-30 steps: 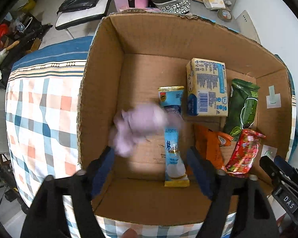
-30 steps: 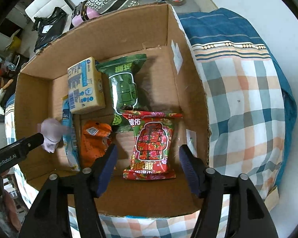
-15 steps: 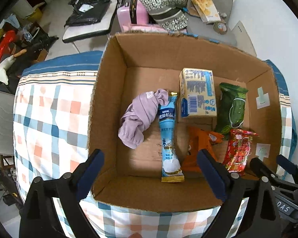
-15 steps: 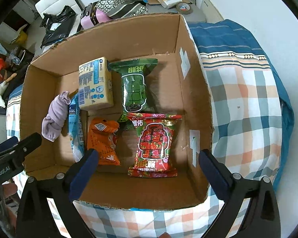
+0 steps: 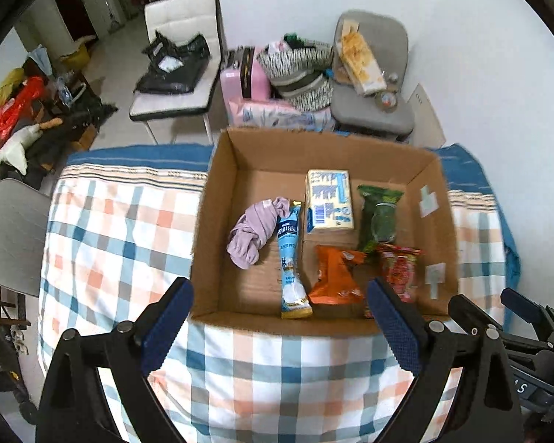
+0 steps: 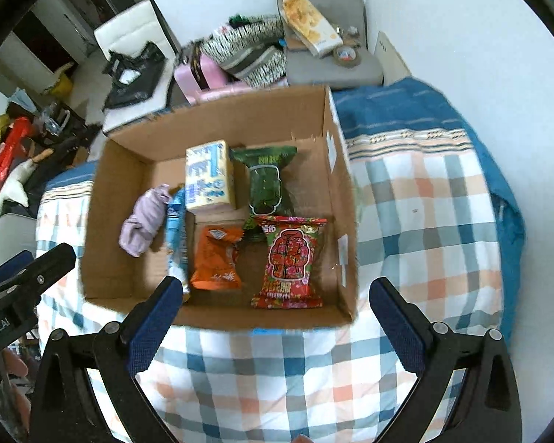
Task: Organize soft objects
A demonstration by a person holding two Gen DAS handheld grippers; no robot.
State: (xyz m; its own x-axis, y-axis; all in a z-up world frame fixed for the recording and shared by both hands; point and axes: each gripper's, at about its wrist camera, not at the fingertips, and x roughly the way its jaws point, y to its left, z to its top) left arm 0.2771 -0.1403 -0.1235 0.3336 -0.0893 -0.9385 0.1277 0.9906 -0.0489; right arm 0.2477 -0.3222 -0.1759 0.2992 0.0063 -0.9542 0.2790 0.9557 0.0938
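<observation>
An open cardboard box [image 5: 207, 221] [image 6: 336, 170] stands on a checked cloth. Inside lie a crumpled lilac cloth [image 5: 253, 232] [image 6: 144, 221], a long blue packet [image 5: 290, 258] [image 6: 175, 232], a yellow-blue carton [image 5: 328, 199] [image 6: 210, 175], a green packet [image 5: 378, 217] [image 6: 266, 181], an orange packet [image 5: 334, 277] [image 6: 216, 258] and a red packet [image 5: 400, 269] [image 6: 290, 262]. My left gripper [image 5: 280, 326] is open and empty, above the box's near edge. My right gripper [image 6: 275, 326] is open and empty, above the cloth in front of the box.
The checked cloth [image 5: 122, 229] [image 6: 424, 214] covers the surface around the box. Behind stand a white chair with a black bag [image 5: 177, 70], a pink case [image 5: 243, 77] and a grey chair with clutter [image 5: 369, 74]. A wall is at the right.
The lilac cloth fell from my left gripper into the box. Both grippers opened wide and pulled back and up, away from the box.
</observation>
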